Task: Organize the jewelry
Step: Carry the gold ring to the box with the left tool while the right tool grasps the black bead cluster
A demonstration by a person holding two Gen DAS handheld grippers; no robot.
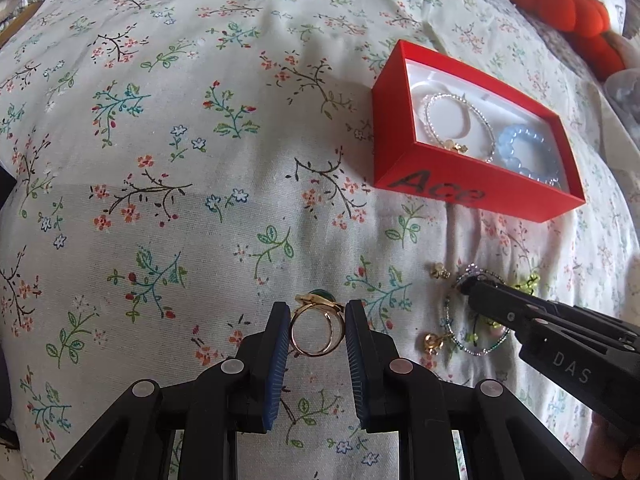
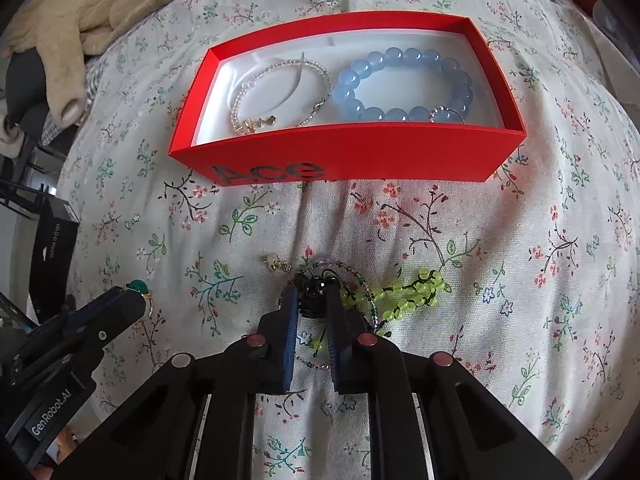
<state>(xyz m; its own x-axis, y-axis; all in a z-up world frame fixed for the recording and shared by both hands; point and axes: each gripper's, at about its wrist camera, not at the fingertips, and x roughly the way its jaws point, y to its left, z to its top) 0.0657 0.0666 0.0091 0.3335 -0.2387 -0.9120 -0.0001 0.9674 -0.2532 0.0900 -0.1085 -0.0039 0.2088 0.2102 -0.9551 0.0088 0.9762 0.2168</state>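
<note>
My left gripper (image 1: pixel 318 314) is shut on a gold ring with a green stone (image 1: pixel 318 330), held between its blue pads; the ring also shows in the right wrist view (image 2: pixel 140 286). My right gripper (image 2: pixel 313 294) is shut on a dark part of a thin beaded bracelet (image 2: pixel 352 276) lying on the floral cloth, next to a lime-green beaded piece (image 2: pixel 416 290). A red box (image 2: pixel 348 156) holds a clear beaded bracelet (image 2: pixel 280 94) and a blue bead bracelet (image 2: pixel 404 84). The box also shows in the left wrist view (image 1: pixel 452 176).
Small gold earrings lie on the cloth: one (image 1: pixel 439 270) above the bracelet and one (image 1: pixel 433 342) lower left. A red plush toy (image 1: pixel 576 12) sits far right. A beige glove (image 2: pixel 68 20) and dark furniture (image 2: pixel 52 232) are at left.
</note>
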